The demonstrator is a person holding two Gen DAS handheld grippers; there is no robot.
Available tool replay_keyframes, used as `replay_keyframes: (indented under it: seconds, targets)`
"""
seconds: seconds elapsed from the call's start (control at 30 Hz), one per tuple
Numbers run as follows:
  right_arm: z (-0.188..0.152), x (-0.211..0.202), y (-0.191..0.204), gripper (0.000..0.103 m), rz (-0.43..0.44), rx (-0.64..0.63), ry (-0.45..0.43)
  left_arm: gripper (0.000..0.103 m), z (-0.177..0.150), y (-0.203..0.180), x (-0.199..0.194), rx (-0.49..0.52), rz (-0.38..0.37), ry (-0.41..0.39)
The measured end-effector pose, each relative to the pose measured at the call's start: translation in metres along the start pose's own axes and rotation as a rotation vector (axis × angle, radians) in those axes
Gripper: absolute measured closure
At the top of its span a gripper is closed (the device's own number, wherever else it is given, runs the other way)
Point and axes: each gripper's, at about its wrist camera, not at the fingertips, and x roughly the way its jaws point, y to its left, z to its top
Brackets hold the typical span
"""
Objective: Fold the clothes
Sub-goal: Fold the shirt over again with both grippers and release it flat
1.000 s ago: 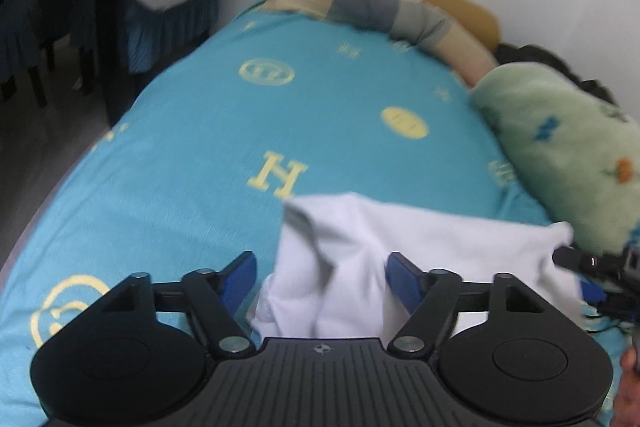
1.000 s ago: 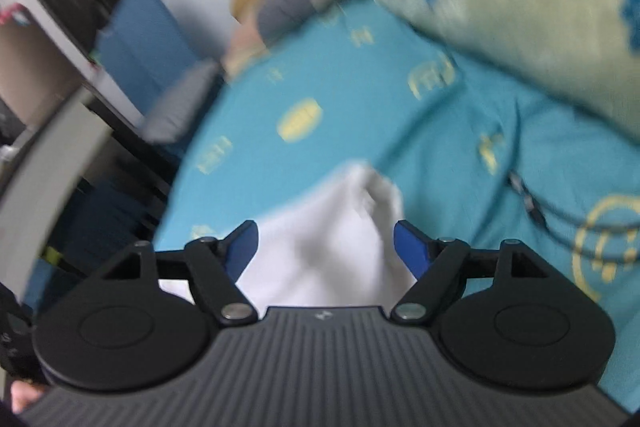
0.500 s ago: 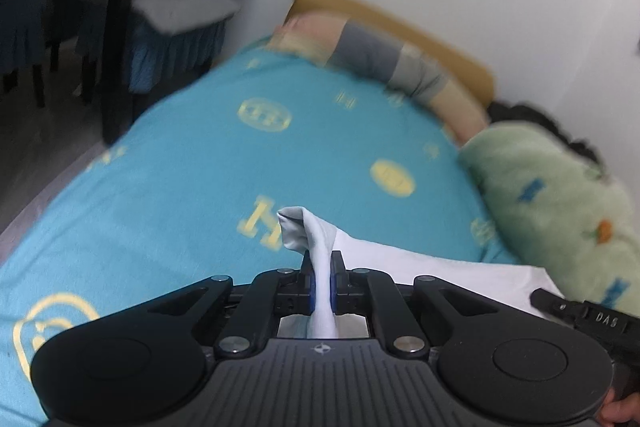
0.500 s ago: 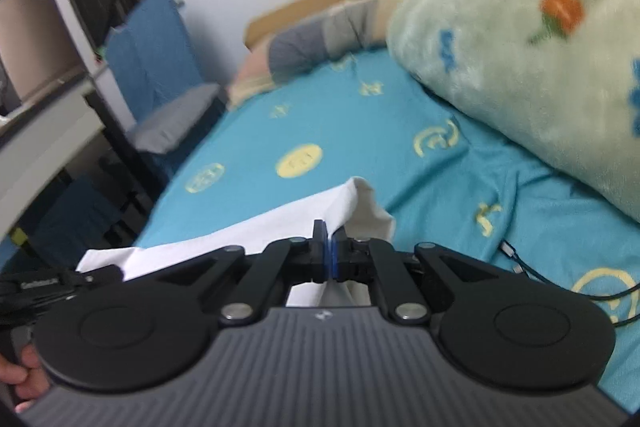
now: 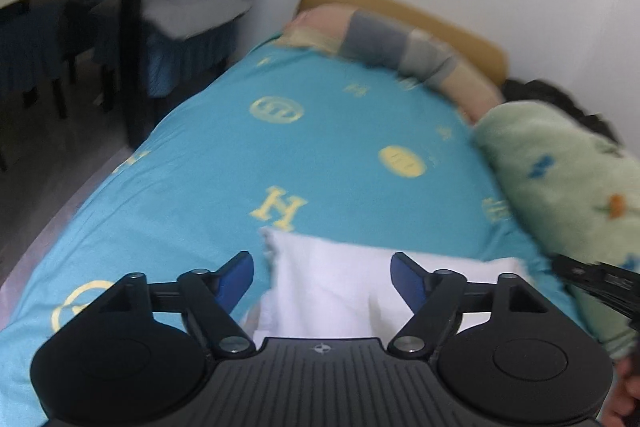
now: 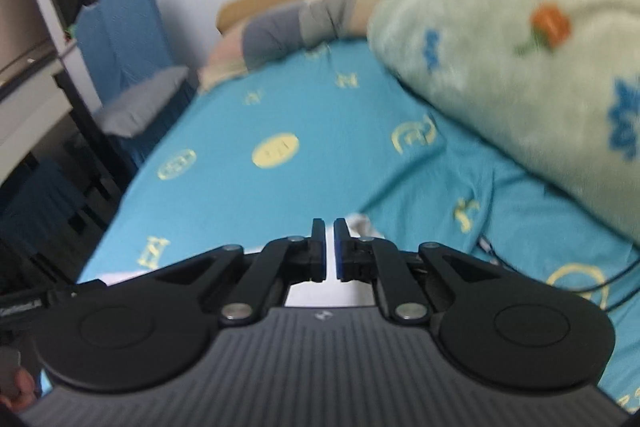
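Observation:
A white garment (image 5: pixel 340 291) lies folded on the teal bed sheet (image 5: pixel 224 163), just ahead of my left gripper (image 5: pixel 322 267). That gripper is open, with a blue pad on either side of the cloth and not touching it. In the right wrist view my right gripper (image 6: pixel 329 251) has its jaws only a narrow slit apart, and I see no cloth in the slit. A bit of the white garment (image 6: pixel 360 223) shows just behind the right fingertip and under the fingers. The rest of the garment is hidden by the gripper body.
A fluffy green blanket (image 5: pixel 568 187) is piled along the right side of the bed. A pillow (image 5: pixel 384 43) lies at the wooden headboard. A blue-covered chair (image 5: pixel 180 11) stands left of the bed. A black cable (image 6: pixel 592 283) runs over the sheet at right.
Both grippers were shut on the lifted white garment half a second ago. The left one has opened wide and the cloth now lies flat. The right jaws have parted slightly.

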Motion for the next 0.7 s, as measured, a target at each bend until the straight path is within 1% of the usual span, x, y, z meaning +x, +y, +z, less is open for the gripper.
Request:
replay_keyframes:
  seconds: [0.03, 0.13, 0.17, 0.23, 0.33, 0.37, 0.5, 0.63, 0.67, 0.7]
  targets:
    - [0.0, 0.0, 0.003, 0.094, 0.022, -0.008, 0.007, 0.023, -0.002, -0.004, -0.004, 0.015, -0.008, -0.009]
    - [-0.009, 0.022, 0.01, 0.094, 0.076, -0.054, 0.116, 0.023, -0.01, -0.011, 0.015, 0.058, 0.014, 0.033]
    - [-0.014, 0.031, 0.012, 0.094, 0.081, -0.074, 0.152, 0.023, -0.013, -0.013, 0.021, 0.073, 0.022, 0.048]
    - [-0.026, 0.047, 0.017, 0.094, 0.069, -0.128, 0.208, 0.023, -0.019, -0.018, 0.033, 0.102, 0.037, 0.076]
    - [-0.041, 0.06, 0.02, 0.095, 0.05, -0.186, 0.25, 0.023, -0.027, -0.025, 0.051, 0.145, 0.059, 0.119]
    - [-0.042, 0.06, 0.02, 0.095, 0.048, -0.187, 0.25, 0.023, -0.03, -0.027, 0.055, 0.156, 0.064, 0.129]
    - [-0.035, 0.046, 0.021, 0.094, 0.064, -0.141, 0.225, 0.023, -0.03, -0.029, 0.03, 0.147, 0.036, 0.105]
    - [-0.024, 0.016, 0.025, 0.092, 0.072, -0.112, 0.157, 0.023, -0.031, -0.032, 0.004, 0.138, 0.009, 0.08]
    - [-0.022, 0.007, 0.027, 0.086, 0.075, -0.11, 0.143, 0.022, -0.031, -0.032, -0.002, 0.136, 0.002, 0.074]
    - [-0.021, -0.001, 0.027, 0.052, 0.083, -0.103, 0.127, 0.022, -0.031, -0.033, -0.008, 0.134, -0.005, 0.068]
